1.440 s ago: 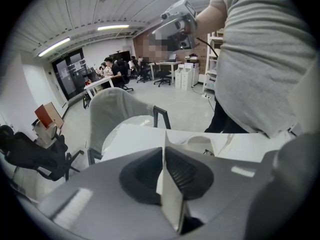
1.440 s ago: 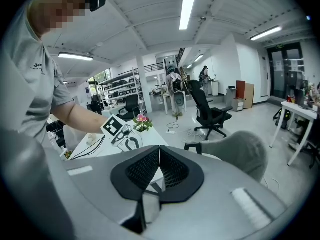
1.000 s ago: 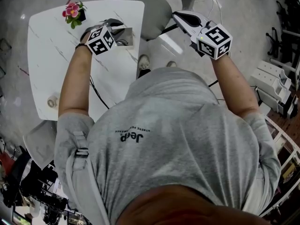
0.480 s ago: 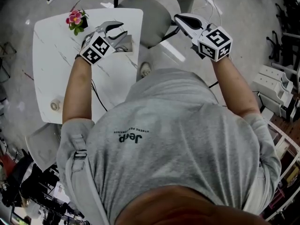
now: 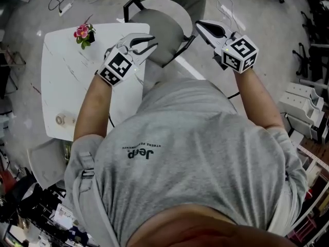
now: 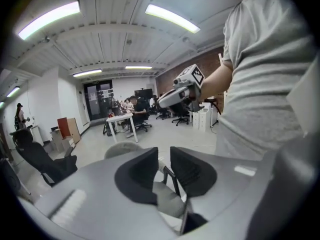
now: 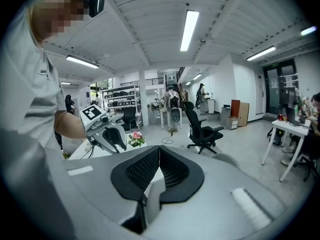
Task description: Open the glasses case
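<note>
No glasses case shows in any current view; the spot at the white table's right edge is covered by my left hand and its marker cube. My left gripper hangs in the air above that edge, over the grey chair. Its jaws stand apart with nothing between them. My right gripper is raised to the right of the chair, well off the table. It is shut and empty, with the pad tips touching. Each gripper shows in the other's view: the right gripper, the left gripper.
A small pot of pink flowers stands at the table's far left corner. A small round object lies near its front edge, and a black cable hangs over the side. A black office chair and desks stand farther off.
Both hands rose. My left gripper lifted off the table's right edge and swung right over the chair, with its jaws parted. The grey case seen there earlier is hidden now.
</note>
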A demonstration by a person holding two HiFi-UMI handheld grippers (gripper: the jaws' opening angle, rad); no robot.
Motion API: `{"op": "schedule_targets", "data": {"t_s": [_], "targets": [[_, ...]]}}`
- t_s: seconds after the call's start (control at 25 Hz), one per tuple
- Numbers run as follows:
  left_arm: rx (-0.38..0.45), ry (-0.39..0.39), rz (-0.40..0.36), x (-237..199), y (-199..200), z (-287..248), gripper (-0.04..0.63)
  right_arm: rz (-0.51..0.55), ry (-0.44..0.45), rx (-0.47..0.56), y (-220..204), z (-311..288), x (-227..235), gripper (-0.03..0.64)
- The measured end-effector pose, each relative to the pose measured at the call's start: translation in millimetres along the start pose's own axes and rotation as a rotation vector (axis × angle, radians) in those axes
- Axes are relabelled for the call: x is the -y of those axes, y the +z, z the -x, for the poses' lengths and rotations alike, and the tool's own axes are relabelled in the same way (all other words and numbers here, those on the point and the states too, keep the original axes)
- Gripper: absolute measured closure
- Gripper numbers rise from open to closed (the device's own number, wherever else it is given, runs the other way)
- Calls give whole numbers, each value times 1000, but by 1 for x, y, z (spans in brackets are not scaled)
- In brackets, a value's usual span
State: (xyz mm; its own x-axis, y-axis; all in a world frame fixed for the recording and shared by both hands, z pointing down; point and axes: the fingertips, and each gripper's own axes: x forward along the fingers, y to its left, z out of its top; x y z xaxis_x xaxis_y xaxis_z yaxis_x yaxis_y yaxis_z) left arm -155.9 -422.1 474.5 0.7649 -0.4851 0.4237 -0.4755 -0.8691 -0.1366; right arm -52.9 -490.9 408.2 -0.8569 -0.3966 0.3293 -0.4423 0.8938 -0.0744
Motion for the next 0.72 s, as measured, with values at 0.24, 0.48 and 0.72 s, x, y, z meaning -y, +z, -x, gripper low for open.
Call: {"op": "schedule_targets", "data": {"t_s": [0.24,0.48,0.72], "targets": [[109,35,-6,26,73,-32,505,20,-26,57,17,63,27,615],[250,25,73,46,149,-59,538,18,-68,135,32,136,54,615],[402,14,217,53,213,-79,540,28,-133,192,35,207,77,615]]}}
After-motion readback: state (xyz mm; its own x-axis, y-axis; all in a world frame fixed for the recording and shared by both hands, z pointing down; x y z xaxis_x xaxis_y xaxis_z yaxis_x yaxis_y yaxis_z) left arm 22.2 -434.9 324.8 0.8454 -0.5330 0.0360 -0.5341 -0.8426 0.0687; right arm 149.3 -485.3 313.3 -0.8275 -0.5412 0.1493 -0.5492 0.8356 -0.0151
